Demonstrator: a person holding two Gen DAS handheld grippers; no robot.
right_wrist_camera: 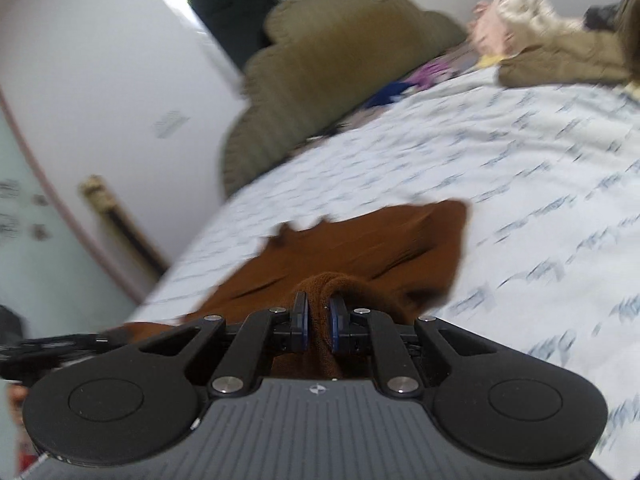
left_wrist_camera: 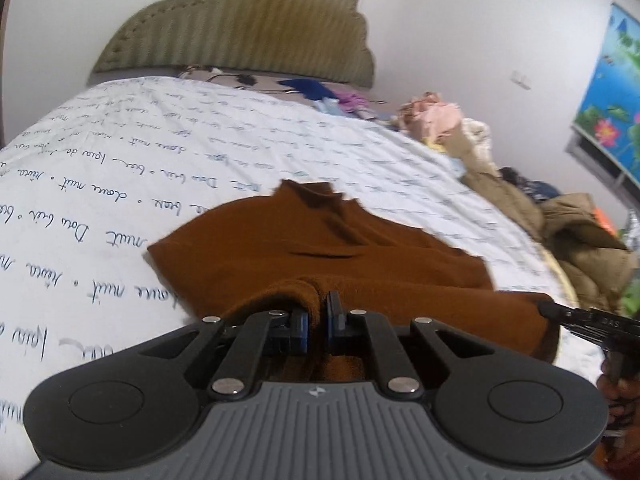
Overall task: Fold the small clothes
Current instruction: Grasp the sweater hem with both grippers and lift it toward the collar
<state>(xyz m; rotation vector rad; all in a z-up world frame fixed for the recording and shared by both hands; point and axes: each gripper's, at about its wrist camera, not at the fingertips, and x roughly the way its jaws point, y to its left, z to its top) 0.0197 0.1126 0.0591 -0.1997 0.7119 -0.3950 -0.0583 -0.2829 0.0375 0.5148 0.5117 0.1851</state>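
Observation:
A small brown garment (left_wrist_camera: 320, 252) lies on a white bed sheet with blue handwriting print (left_wrist_camera: 120, 152). My left gripper (left_wrist_camera: 318, 312) is shut on a bunched near edge of the garment. My right gripper (right_wrist_camera: 318, 312) is shut on another bunched part of the same near edge (right_wrist_camera: 360, 252), and its tip shows in the left wrist view (left_wrist_camera: 548, 308) at the garment's right end. The far part of the garment lies flat on the sheet with its collar pointing away. The right wrist view is blurred by motion.
A green padded headboard (left_wrist_camera: 248, 28) stands at the far end of the bed. A heap of other clothes (left_wrist_camera: 500, 176) lies along the bed's right side, with a tan jacket (right_wrist_camera: 560, 60) and pink items. White walls surround the bed; a colourful poster (left_wrist_camera: 612, 92) hangs at right.

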